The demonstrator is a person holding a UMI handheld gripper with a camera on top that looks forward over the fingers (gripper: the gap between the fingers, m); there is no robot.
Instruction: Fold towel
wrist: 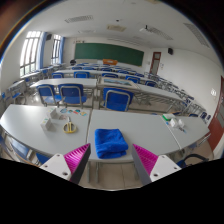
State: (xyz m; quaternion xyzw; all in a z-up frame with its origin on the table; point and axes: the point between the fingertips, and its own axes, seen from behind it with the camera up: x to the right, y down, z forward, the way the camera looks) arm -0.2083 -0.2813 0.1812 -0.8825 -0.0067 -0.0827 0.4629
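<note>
Gripper (110, 160) open, fingers spread wide, holding nothing. Blue towel (110, 144) folded, lies on white table (140, 130), between fingers and just ahead of them. Small items (62, 123) beyond towel, off to one side. Blue chairs (88, 94) past table. Green chalkboard (110, 53) on far wall.

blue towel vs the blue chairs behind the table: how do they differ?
The blue towel lies bunched on the white table, just ahead of the open gripper, between its fingers' line; the blue chairs stand upright beyond the table. The towel is soft and rumpled; the chairs are rigid, with framed backs. The towel is a single piece; the chairs come in rows. Both are a similar blue.
</note>
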